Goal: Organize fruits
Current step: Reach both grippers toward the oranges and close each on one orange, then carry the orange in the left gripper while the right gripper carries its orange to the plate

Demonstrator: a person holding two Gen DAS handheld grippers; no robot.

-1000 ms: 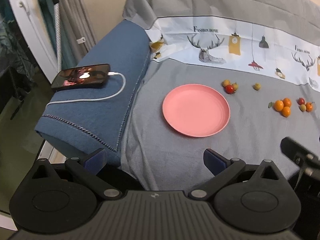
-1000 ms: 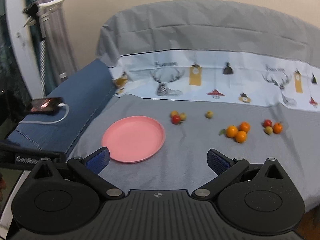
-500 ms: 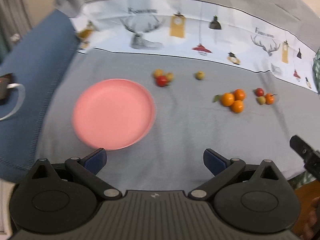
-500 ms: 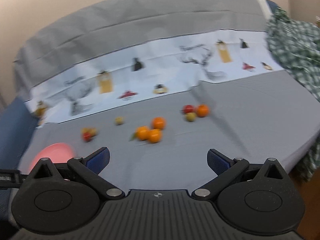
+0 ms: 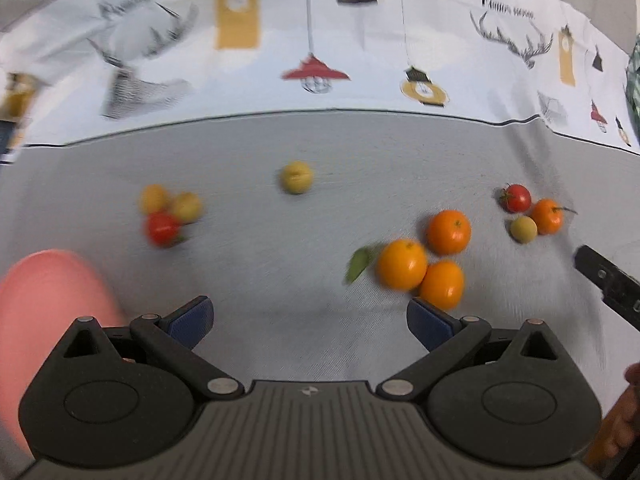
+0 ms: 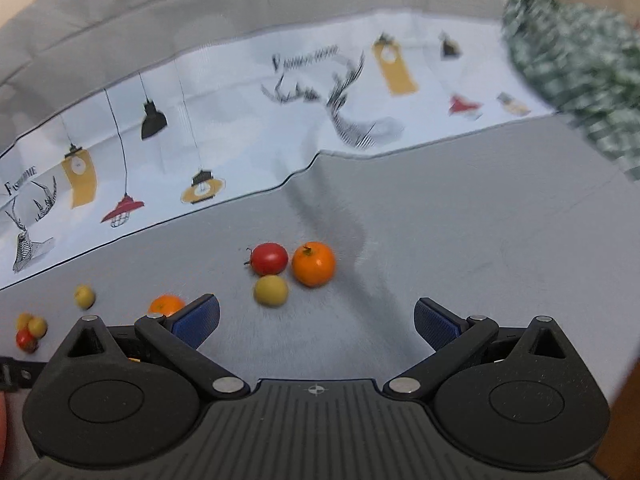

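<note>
Small fruits lie on a grey bedsheet (image 5: 280, 264). In the left wrist view, three oranges (image 5: 402, 265) with a green leaf sit just beyond my open, empty left gripper (image 5: 308, 318). A lone yellow fruit (image 5: 296, 177) lies farther back, and a red tomato with two yellow fruits (image 5: 162, 227) lies at the left. The pink plate (image 5: 44, 304) is at the lower left. In the right wrist view, a red tomato (image 6: 270, 258), a small orange (image 6: 313, 263) and a yellow-green fruit (image 6: 271, 290) lie just ahead of my open, empty right gripper (image 6: 316, 320).
A white printed band of the sheet (image 5: 320, 52) runs along the back. A green checked cloth (image 6: 576, 76) lies at the far right. The other gripper's black edge (image 5: 608, 284) shows at the right of the left wrist view.
Both grippers have moved forward and to the right, closer to the fruits. The plate has slid to the left edge of the left view and out of the right view.
</note>
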